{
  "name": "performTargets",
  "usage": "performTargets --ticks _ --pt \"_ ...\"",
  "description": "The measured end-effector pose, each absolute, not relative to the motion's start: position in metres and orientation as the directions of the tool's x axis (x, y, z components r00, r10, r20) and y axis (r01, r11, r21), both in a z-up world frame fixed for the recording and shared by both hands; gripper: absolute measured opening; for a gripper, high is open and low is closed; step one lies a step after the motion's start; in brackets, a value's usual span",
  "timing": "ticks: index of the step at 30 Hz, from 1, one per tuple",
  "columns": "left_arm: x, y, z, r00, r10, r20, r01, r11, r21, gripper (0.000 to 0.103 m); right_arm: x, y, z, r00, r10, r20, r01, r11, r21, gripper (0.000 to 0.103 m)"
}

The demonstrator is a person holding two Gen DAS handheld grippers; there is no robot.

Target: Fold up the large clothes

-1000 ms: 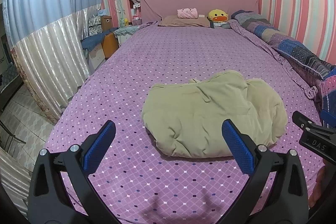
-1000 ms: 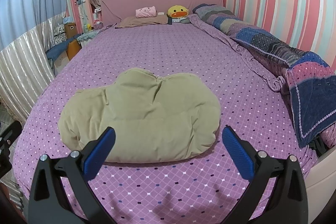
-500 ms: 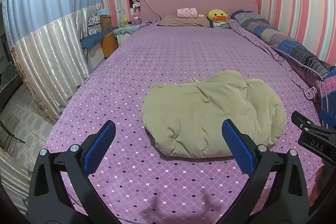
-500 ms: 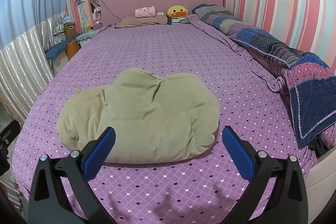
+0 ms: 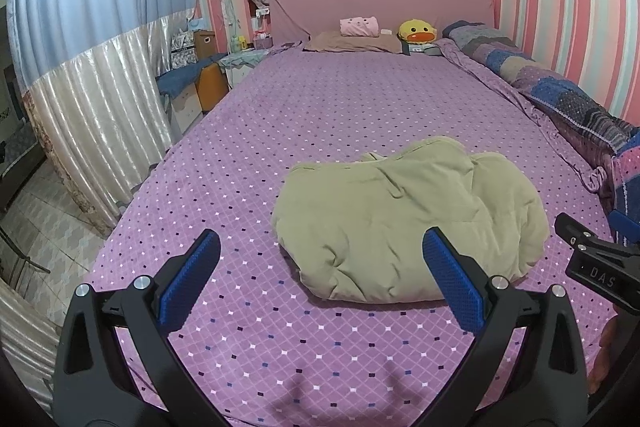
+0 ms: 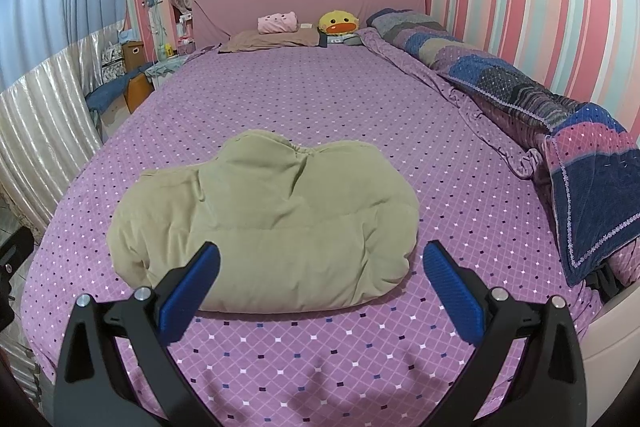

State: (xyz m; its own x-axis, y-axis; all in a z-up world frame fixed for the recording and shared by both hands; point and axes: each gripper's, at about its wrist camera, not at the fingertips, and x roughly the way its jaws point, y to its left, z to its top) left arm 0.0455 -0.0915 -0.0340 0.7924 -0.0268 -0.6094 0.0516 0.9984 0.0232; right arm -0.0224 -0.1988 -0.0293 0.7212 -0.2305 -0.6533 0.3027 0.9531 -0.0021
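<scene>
A puffy beige garment (image 5: pixel 408 219) lies folded in a compact bundle on the purple dotted bedspread (image 5: pixel 340 99); it also shows in the right wrist view (image 6: pixel 272 227). My left gripper (image 5: pixel 320 267) is open and empty, held above the bed's near edge, just left and short of the bundle. My right gripper (image 6: pixel 320 267) is open and empty, held over the bundle's near edge without touching it. The right gripper's body shows at the right edge of the left wrist view (image 5: pixel 596 267).
A patchwork quilt (image 6: pixel 540 107) is bunched along the bed's right side by the striped wall. Pillows and a yellow duck plush (image 6: pixel 338 23) lie at the headboard. A curtain (image 5: pixel 92 115) and bedside boxes (image 5: pixel 204 83) stand left of the bed.
Nothing has changed beyond a very slight drift of both views; the garment lies still and both grippers stay open.
</scene>
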Motion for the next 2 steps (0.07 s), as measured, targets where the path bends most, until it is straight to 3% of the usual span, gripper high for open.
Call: performTargets --ticks 2 --pt "0.0462 -0.0902 -0.0347 0.790 -0.028 -0.613 0.050 0.999 0.018 0.100 -0.0224 -0.1986 -0.0293 0.721 -0.231 -0.654 0.303 0.953 -0.003 0.101"
